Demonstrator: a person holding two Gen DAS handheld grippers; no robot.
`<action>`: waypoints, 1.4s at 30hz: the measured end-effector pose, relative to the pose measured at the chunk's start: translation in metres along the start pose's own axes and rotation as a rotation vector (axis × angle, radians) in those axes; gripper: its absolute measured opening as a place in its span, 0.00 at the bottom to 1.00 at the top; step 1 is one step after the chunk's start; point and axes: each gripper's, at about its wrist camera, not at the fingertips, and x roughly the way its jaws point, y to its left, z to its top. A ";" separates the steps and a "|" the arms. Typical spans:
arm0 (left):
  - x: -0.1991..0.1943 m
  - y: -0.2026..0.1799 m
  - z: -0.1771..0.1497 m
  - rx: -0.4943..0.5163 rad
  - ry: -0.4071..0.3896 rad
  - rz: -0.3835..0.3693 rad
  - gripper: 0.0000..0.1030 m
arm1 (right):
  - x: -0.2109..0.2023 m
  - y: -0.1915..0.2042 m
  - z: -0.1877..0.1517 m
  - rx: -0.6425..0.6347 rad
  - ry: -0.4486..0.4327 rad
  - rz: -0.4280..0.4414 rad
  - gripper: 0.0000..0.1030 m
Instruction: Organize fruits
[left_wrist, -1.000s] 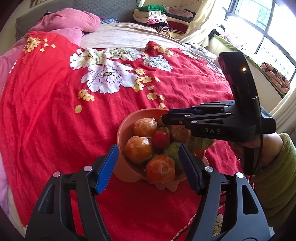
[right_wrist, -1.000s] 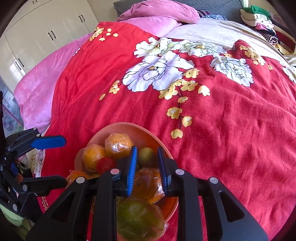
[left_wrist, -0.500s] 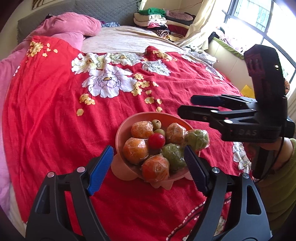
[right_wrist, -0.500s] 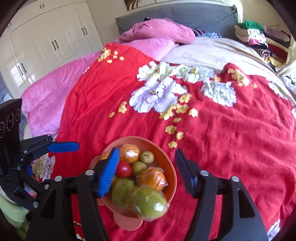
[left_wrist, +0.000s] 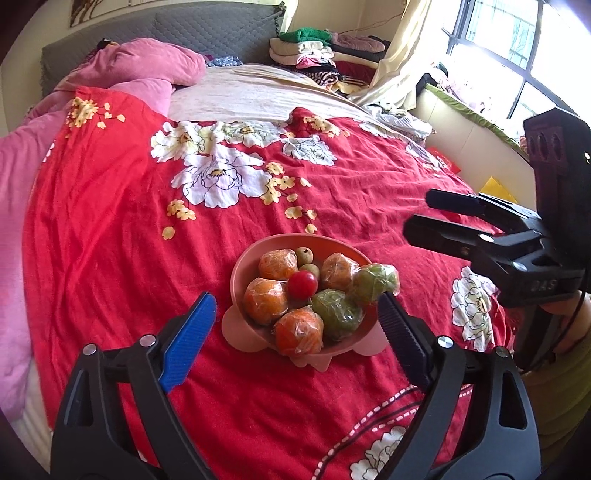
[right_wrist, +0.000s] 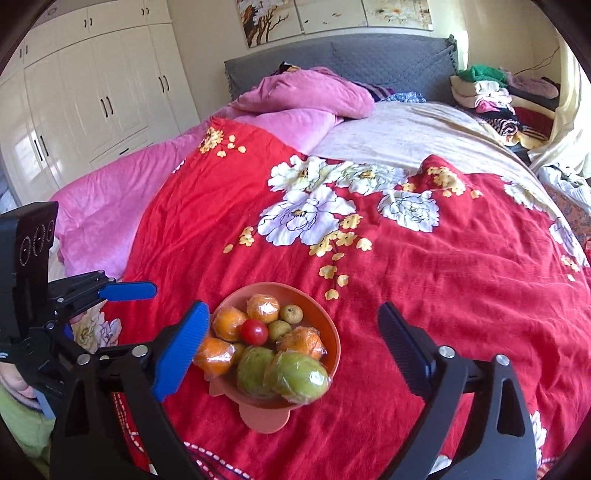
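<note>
Fruits (left_wrist: 314, 295) fill the pink bowl (left_wrist: 236, 280) at lower centre; left gripper (left_wrist: 295, 339) and right gripper (right_wrist: 291, 347), jaws just opened wide and empty, appear finished, with only withdrawal left.

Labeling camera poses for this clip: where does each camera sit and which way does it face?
Left wrist: on the left gripper, looking down and forward over the fruit bowl on the red floral bedspread towards the window; own open fingers, plus the right gripper and a green sleeve.
Right wrist: on the right gripper, facing the headboard and wardrobe; own open fingers, with the left gripper at left.
Shared: bowl, bedspread, pink quilt.
</note>
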 end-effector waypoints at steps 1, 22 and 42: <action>-0.003 -0.001 0.000 -0.002 -0.006 0.002 0.82 | -0.005 0.001 -0.001 0.004 -0.013 -0.013 0.92; -0.054 -0.014 -0.022 -0.013 -0.094 0.064 0.90 | -0.081 0.042 -0.052 0.007 -0.130 -0.133 0.95; -0.072 -0.015 -0.077 -0.074 -0.102 0.128 0.91 | -0.084 0.065 -0.107 0.021 -0.073 -0.172 0.95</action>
